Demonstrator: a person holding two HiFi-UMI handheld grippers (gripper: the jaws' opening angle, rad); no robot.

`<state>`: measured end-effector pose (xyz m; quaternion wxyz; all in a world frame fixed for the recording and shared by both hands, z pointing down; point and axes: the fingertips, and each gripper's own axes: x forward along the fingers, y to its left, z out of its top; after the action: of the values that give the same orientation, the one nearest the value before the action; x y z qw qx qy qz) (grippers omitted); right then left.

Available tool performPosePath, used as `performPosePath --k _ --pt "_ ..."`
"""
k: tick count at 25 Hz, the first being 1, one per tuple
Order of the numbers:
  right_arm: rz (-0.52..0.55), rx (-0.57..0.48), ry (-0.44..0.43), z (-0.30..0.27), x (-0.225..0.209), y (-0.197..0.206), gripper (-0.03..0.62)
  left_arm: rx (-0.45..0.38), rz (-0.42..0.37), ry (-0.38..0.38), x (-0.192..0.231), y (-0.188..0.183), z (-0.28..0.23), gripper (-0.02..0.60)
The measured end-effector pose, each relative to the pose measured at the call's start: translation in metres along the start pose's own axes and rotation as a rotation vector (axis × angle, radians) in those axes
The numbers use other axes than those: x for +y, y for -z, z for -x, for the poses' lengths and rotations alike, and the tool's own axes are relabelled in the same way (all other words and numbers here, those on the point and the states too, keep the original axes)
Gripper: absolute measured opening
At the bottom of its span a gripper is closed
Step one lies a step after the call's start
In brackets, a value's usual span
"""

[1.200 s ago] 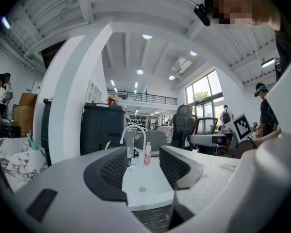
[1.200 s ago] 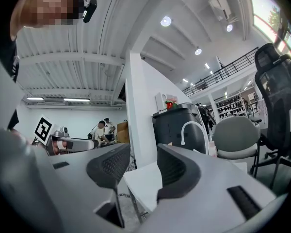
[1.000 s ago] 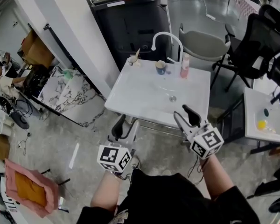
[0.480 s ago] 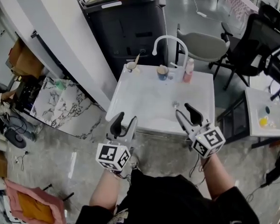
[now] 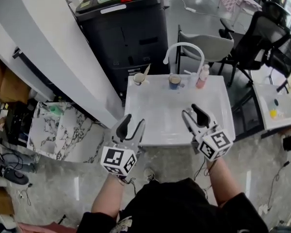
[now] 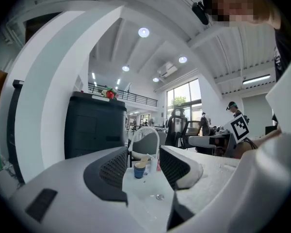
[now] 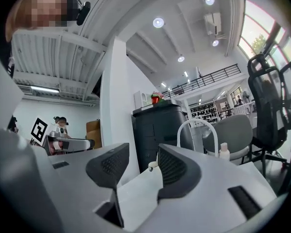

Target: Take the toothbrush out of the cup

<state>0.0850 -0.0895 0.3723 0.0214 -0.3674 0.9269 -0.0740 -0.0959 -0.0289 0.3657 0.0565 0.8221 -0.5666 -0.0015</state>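
Currently at the approach stage; no contact made. Left tongs [image 5: 132, 123] and right tongs [image 5: 190, 111] both sit level over the front edge of the sink [image 5: 153, 141], jaws apart, with nothing between the pads of either. The toothbrush [image 5: 146, 71], judged to be the pale stick leaning out of the white cup [image 5: 138, 78], stands well ahead of the left tongs at the sink's far left corner. The right gripper view frames that cup between its jaws. Task item not yet touched.

Next move, as judged: carry 1 pair across the basin, close on the handle above the cup rim, and draw it up and out without tipping the cup.

Clearances:
- Bare basin ahead of both tongs gives open passage.
- Faucet [image 5: 184, 46] arches just right of the cup.
- Blue cup [image 5: 174, 82] and bottle [image 5: 202, 76] stand ahead of the right tongs.
- Cabinet [image 5: 131, 38] rises close behind the cup.
- Wall [image 5: 53, 52] flanks the left tongs.
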Motion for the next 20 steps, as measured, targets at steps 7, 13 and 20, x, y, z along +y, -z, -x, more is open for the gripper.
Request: performPosePath --k 7,13,20 --pt "0.024 0.005 0.095 -0.044 0.018 0.003 0.192 0.007 0.019 0.097 0.054 0.002 -0.010 0.193" --pt "0.034 0.010 0.163 -0.060 0.025 0.008 0.201 0.006 0.011 0.171 0.075 0.008 -0.017 0.193" --pt "0.058 0.032 0.189 -0.062 0.021 0.011 0.213 0.000 0.035 0.178 0.080 0.009 -0.024 0.193"
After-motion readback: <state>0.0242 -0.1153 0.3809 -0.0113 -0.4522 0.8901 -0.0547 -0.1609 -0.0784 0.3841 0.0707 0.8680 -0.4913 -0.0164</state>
